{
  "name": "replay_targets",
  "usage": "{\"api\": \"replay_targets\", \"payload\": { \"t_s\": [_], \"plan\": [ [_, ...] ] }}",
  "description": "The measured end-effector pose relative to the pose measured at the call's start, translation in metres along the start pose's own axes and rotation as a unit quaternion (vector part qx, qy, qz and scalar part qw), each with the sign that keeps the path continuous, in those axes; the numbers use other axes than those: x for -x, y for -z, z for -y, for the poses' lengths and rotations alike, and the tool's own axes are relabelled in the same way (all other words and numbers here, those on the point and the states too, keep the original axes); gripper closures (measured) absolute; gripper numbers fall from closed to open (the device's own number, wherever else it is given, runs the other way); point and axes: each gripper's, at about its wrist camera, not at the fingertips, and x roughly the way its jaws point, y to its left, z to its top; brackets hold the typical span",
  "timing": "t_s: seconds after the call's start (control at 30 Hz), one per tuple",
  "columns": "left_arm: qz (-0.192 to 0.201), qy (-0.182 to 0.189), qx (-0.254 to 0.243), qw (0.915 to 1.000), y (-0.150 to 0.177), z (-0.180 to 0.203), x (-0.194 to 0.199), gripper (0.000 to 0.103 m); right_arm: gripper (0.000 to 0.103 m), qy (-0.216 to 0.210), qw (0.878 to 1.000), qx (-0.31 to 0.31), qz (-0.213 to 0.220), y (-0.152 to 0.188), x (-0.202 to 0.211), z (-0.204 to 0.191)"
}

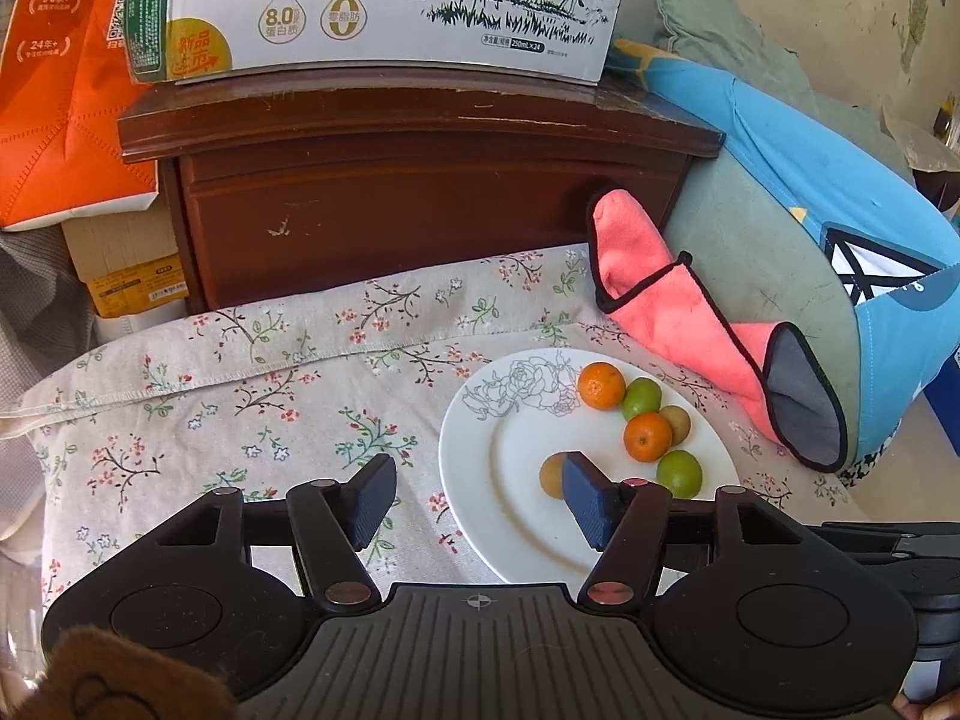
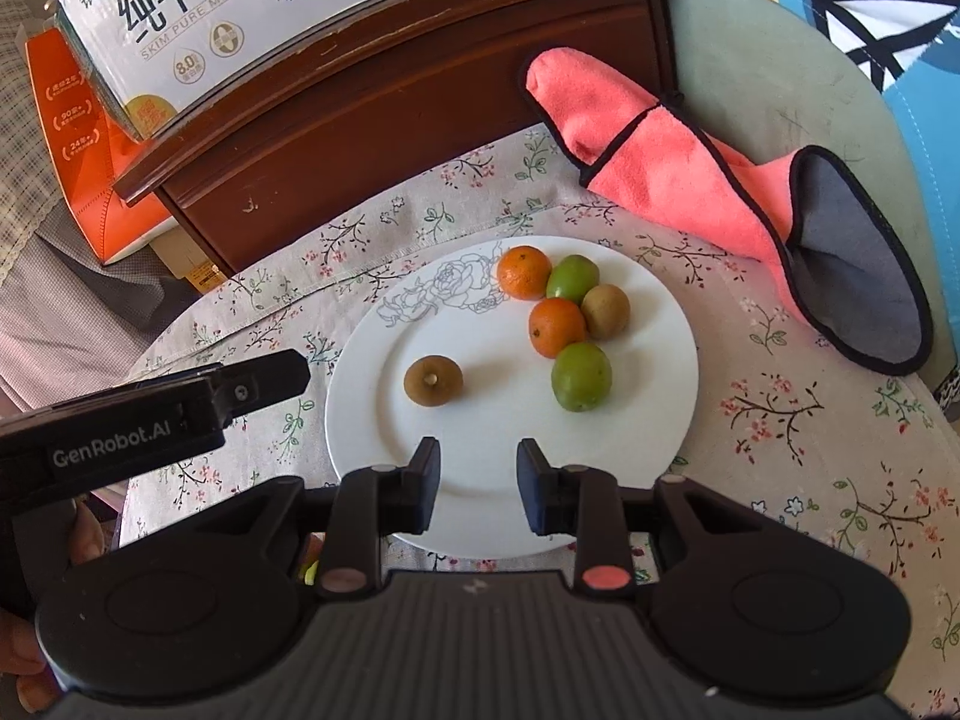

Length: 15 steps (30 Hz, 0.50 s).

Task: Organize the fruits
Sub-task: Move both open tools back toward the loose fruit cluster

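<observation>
A white plate (image 1: pixel 516 516) (image 2: pixel 372 438) lies on the flowered cloth. At its far right side sit two oranges (image 2: pixel 524 272) (image 2: pixel 557 327), two green fruits (image 2: pixel 572 278) (image 2: pixel 581 376) and a brown kiwi (image 2: pixel 606 312), bunched together. Another kiwi (image 2: pixel 433 380) (image 1: pixel 552 475) lies alone nearer the plate's middle. My left gripper (image 1: pixel 477 471) hangs open over the plate's left rim with nothing between its fingers; its right finger partly hides the lone kiwi. My right gripper (image 2: pixel 478 451) hovers over the plate's near edge, open a little and empty.
A pink cloth with black trim (image 1: pixel 690 324) (image 2: pixel 690 180) lies right of the plate, against a blue and green cushion (image 1: pixel 810 192). Behind stands a dark wooden cabinet (image 1: pixel 420 198) bearing a milk carton (image 1: pixel 384 6), with an orange box (image 1: pixel 60 90) at its left.
</observation>
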Motion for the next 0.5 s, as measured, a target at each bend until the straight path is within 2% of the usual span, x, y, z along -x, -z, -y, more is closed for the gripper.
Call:
{"api": "replay_targets", "payload": {
  "t_s": [0.5],
  "plan": [
    [-0.011,-0.034,0.006,0.9993,0.018,-0.036,0.034,0.041,0.073,-0.042,0.997,0.06,-0.014,0.018,0.013,-0.025]
  ]
}}
